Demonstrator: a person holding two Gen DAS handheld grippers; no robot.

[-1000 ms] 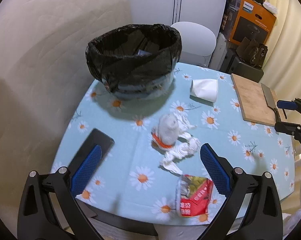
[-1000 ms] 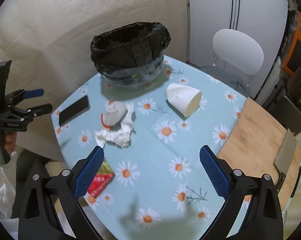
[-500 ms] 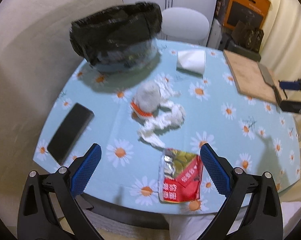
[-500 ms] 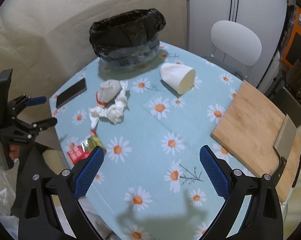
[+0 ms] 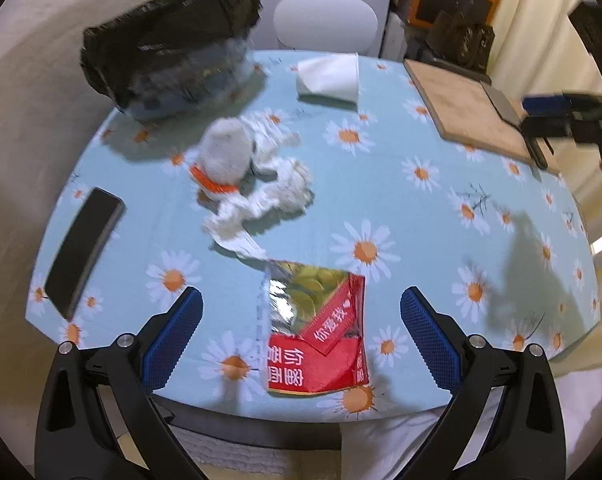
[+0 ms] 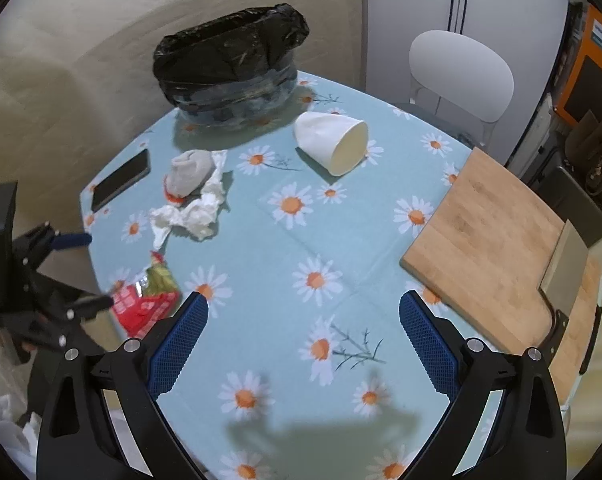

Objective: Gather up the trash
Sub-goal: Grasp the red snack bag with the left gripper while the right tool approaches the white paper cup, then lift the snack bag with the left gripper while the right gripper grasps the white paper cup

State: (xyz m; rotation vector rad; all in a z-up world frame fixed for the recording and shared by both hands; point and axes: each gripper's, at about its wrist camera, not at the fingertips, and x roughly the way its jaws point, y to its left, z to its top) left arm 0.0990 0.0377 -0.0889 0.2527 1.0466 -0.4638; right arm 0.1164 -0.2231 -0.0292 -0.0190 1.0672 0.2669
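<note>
Left hand-held gripper (image 5: 299, 320): your blue-padded fingers stand wide apart and hold nothing, poised above the desk's near edge with the red snack wrapper (image 5: 317, 336) lying flat between them.
Right hand-held gripper (image 6: 303, 334): yours is spread wide too and empty, over bare daisy-print cloth near the desk's (image 6: 341, 240) middle.
Snack wrapper: red and foil, torn open at its far end, close to the desk edge; from your right wrist camera it sits just beside the left gripper's fingers.
Crumpled tissue (image 5: 269, 200): a white wad just beyond the wrapper, touching a grey lump with an orange band (image 5: 225, 156).
Paper cup (image 6: 333, 142): white, tipped on its side, mouth toward the cutting board, near the bin.
Trash bin (image 6: 231, 64): lined with a black bag, standing at the far edge of the desk.
Phone (image 5: 83, 254): dark, face up, at the left side of the desk.
Cutting board (image 6: 489, 248): wooden, at the right, a cleaver (image 6: 563, 276) resting on its near corner.
Chair (image 6: 459, 70): white, behind the desk.
</note>
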